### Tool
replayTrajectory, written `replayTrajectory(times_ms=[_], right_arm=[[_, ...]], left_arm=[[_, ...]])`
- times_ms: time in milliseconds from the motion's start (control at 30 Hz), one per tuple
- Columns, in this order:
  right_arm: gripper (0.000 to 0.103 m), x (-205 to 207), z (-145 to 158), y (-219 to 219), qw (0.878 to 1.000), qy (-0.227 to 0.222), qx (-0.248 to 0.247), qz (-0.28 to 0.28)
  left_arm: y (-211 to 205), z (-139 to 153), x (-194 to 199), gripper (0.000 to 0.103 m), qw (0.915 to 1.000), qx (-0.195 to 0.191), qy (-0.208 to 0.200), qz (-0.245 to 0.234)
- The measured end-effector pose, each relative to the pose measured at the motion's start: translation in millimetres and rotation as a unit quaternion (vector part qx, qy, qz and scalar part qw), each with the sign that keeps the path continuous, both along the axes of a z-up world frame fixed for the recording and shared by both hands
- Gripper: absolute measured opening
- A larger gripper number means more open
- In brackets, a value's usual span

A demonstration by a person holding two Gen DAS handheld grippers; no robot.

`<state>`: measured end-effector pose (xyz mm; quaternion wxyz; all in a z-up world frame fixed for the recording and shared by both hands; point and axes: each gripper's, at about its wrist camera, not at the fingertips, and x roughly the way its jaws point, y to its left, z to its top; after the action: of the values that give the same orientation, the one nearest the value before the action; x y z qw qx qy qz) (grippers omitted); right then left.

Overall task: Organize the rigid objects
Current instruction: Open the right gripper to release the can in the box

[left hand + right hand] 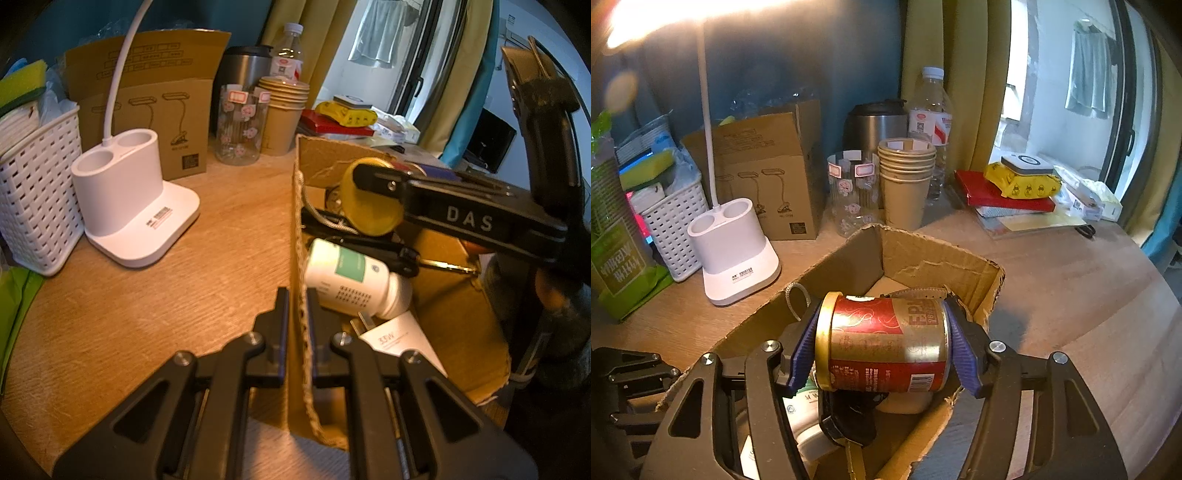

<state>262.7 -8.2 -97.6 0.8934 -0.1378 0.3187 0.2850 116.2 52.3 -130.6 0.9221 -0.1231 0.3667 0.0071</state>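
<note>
A red and gold can (pixel 886 343) is held lying on its side between the pads of the right gripper (pixel 882 347), end to end, the gold lid against one blue pad and the base against the other, just above the open cardboard box (pixel 942 258). The left gripper (pixel 297 317) is clamped on the near wall of that box, so the box is steadied against sliding on the wooden desk (pixel 147 295). The can is judged stiff and probably metal-walled, light to middling in weight, with a smooth printed surface that could slip; a grip across its flat ends is likely the surest, since the curved side would tend to roll between the pads. Inside the box a white bottle with a green label (pixel 351 280), a black strap or cable (pixel 369 251) and a white charger carton (pixel 399 339) are already lying, so little bare floor is left and the can may have to be set on top of them or in the far corner. The torn box rim stands close under the can. Beside the box a white lamp base (pixel 136 199), a white basket (pixel 37 199), stacked paper cups (pixel 905 177) and a glass jar (pixel 853 192) are seen, well clear of the path.
</note>
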Motion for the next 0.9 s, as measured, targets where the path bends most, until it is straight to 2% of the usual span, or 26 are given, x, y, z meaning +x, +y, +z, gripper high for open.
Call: replayTrajectory(times_ms=[133,900], right_arm=[[0.073,-3,4,-3,1.000,-0.007,0.003,-0.004],[0.073,-28,31,-25,0.999,-0.032,0.022,-0.037]], left_arm=[[0,0,0,0.009,1.0000,0.000,0.000,0.000],[0,0,0,0.009,1.0000,0.001,0.000,0.000]])
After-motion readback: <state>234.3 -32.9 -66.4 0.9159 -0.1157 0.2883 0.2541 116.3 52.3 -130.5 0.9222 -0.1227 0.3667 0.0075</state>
